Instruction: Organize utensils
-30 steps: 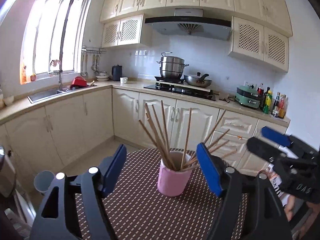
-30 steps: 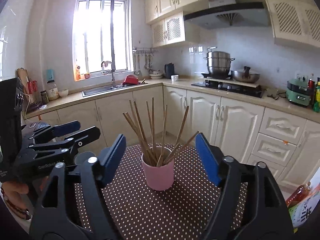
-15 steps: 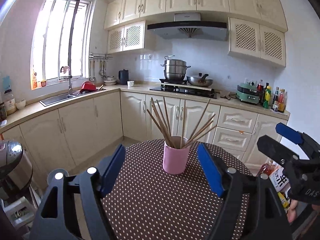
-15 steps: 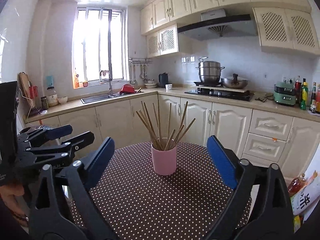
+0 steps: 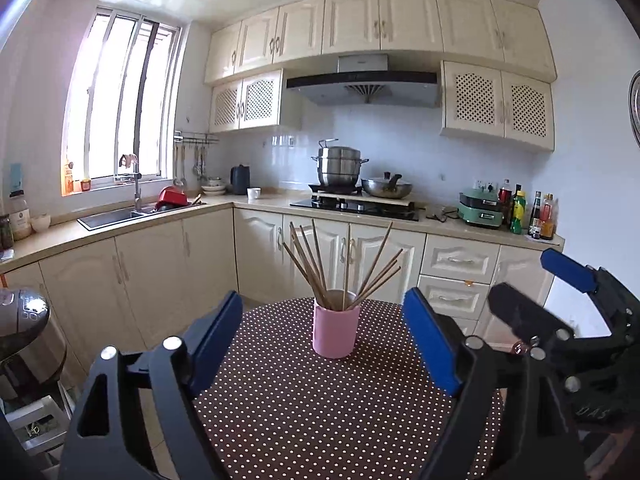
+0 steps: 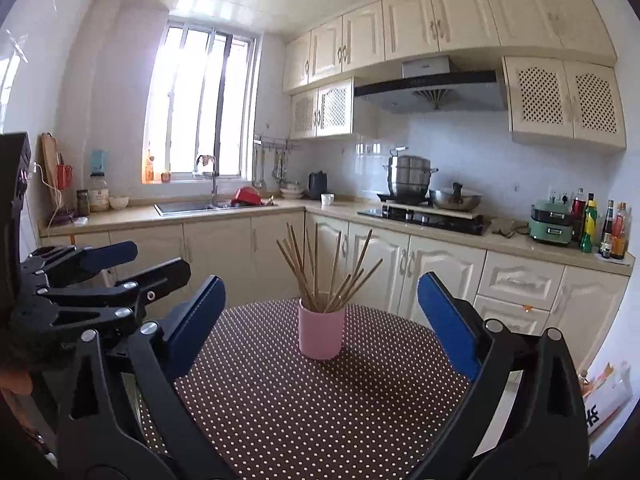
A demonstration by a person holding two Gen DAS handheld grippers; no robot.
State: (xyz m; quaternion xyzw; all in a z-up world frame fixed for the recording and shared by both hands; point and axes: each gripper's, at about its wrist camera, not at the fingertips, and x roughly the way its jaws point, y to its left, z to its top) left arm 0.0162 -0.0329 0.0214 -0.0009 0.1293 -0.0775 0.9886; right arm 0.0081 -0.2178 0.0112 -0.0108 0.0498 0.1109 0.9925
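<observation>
- The left gripper point(image 5: 322, 334), black-framed with blue pads, hangs over the near part of the table; its jaws are opening, they stand wide, and nothing lies between the pads.
- The right gripper point(image 6: 320, 320), of the same black and blue build, is held beside it at about the same height; its jaws are opening too and are spread wide, with nothing in their grasp.
- Each gripper shows at the edge of the other's view: the right one point(image 5: 560, 300) at the right of the left wrist view, the left one point(image 6: 100, 268) at the left of the right wrist view.
- The round table with a brown cloth dotted white point(image 5: 320, 408) fills the lower middle of both views, beneath the grippers.
- The pink cylindrical cup point(image 5: 335, 329) stands upright toward the far side of the table, well ahead of both pairs of pads and in line with the gap between them, touched by neither.
- The bundle of thin wooden chopsticks point(image 5: 340, 268) stands in the cup, the sticks fanning outward above its rim and leaning to both sides.
- Behind the table runs a cream kitchen counter point(image 5: 256, 202), well apart from the cup.
</observation>
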